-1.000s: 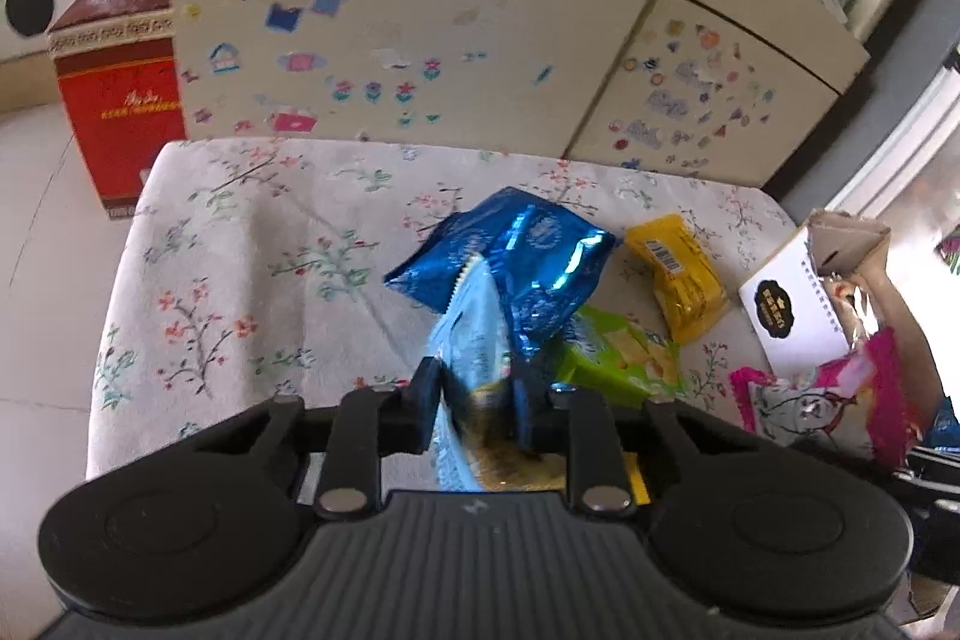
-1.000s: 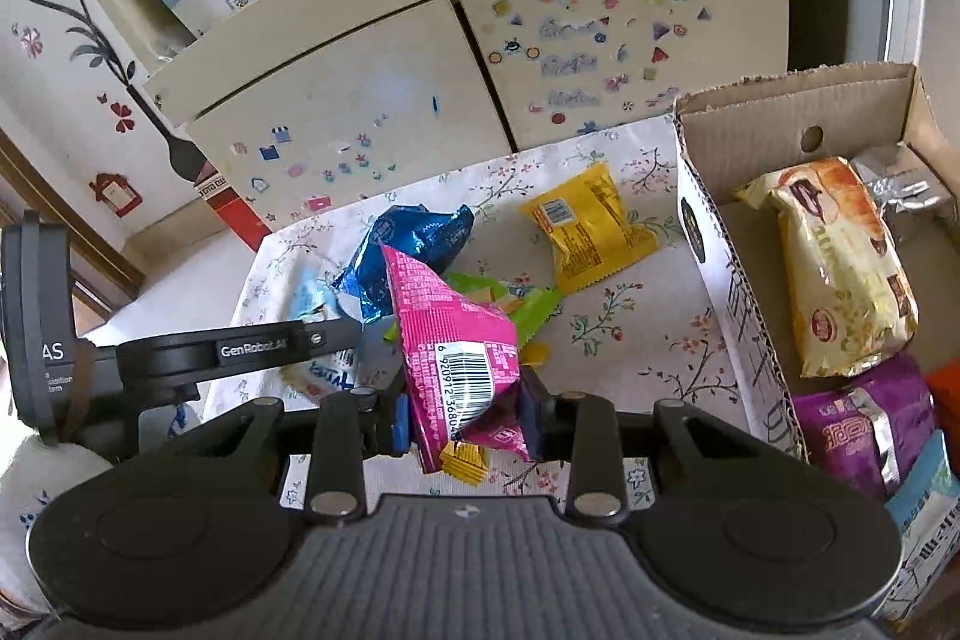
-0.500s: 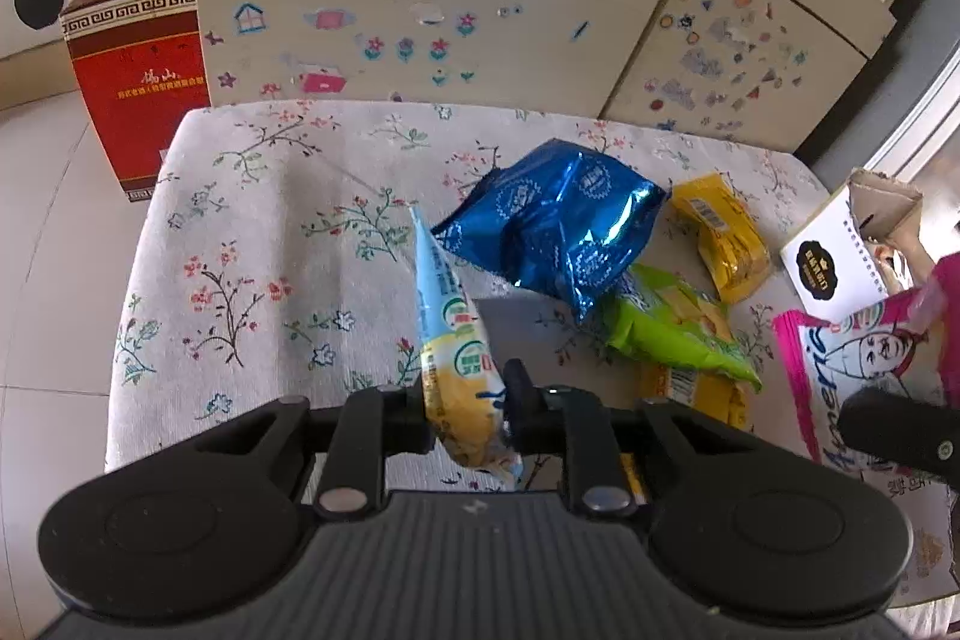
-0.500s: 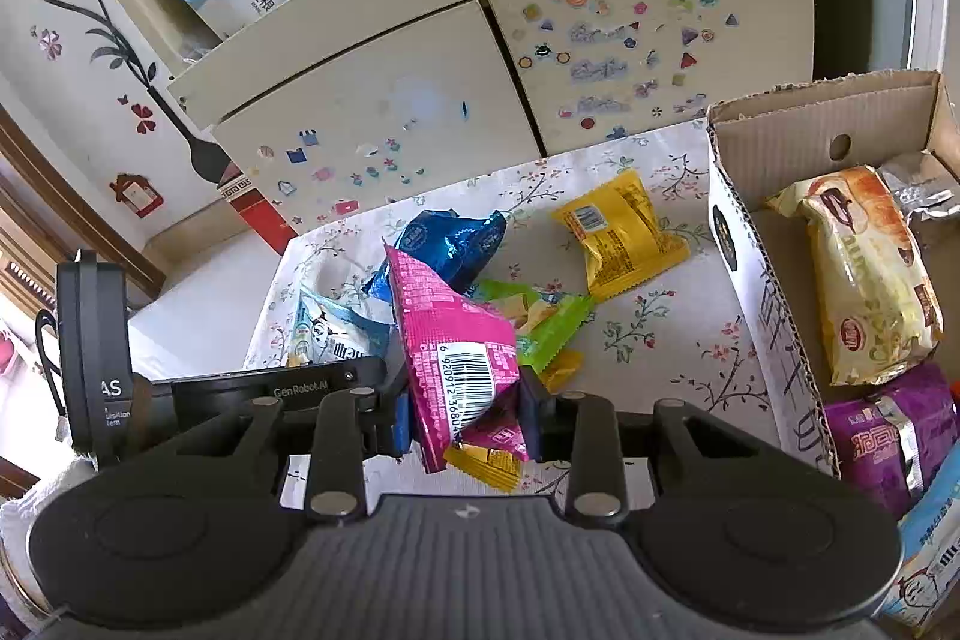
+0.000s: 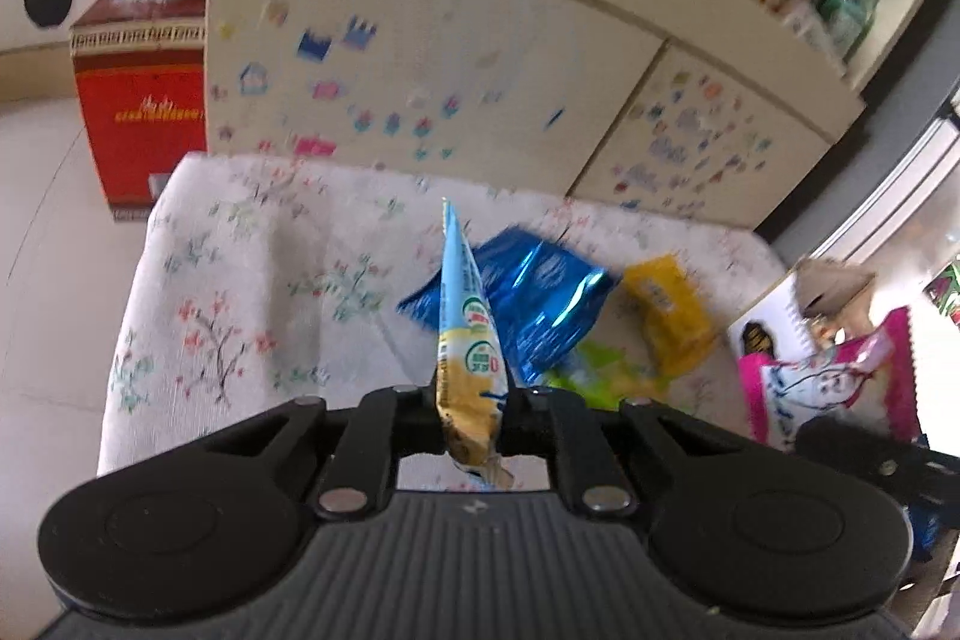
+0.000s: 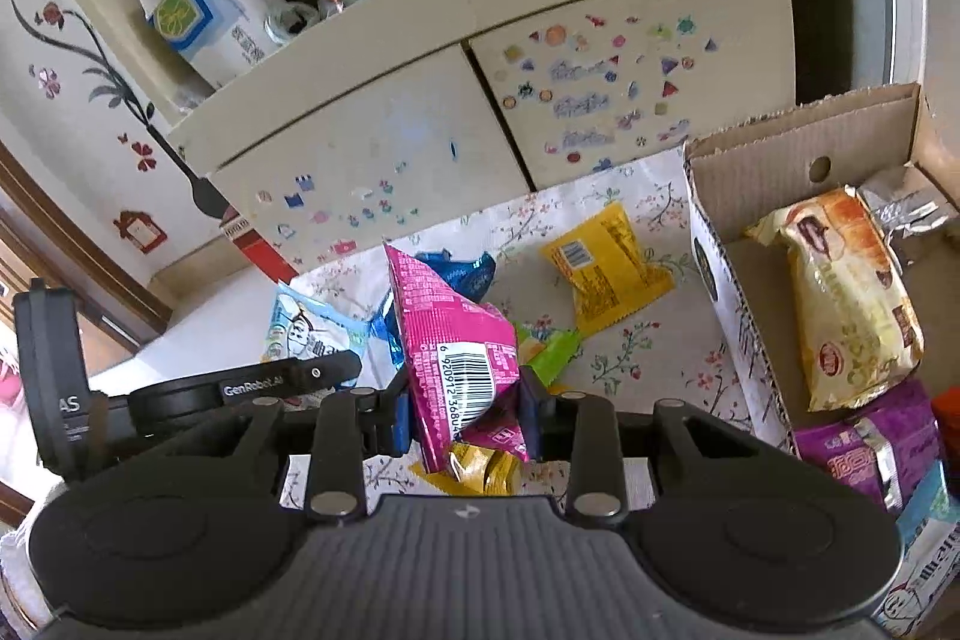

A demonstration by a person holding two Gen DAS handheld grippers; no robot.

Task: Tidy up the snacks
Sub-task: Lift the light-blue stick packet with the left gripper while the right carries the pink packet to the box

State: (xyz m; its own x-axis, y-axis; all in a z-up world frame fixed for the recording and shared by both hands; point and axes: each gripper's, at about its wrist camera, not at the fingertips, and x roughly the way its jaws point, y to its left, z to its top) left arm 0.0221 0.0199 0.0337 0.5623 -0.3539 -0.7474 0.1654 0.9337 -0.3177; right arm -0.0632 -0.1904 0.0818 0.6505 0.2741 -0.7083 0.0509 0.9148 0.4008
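Right tool point(image 6: 465, 415) clamps the pink packet point(image 6: 459, 346); the cardboard box point(image 6: 720, 292) lies at 2 o'clock. Left tool point(image 5: 469, 415) clamps the light-blue packet point(image 5: 465, 322), farther off.

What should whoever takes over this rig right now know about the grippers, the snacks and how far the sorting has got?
Left gripper: shut on the light blue packet, held on edge above the table.
Right gripper: shut on the pink packet.
Cardboard box, on the right: already holds a croissant pack, a purple packet and others.
Left on the floral tablecloth: dark blue bag, yellow packet, green packet, and a small yellow one under the right gripper.
Next, probably: put both held packets in the box.
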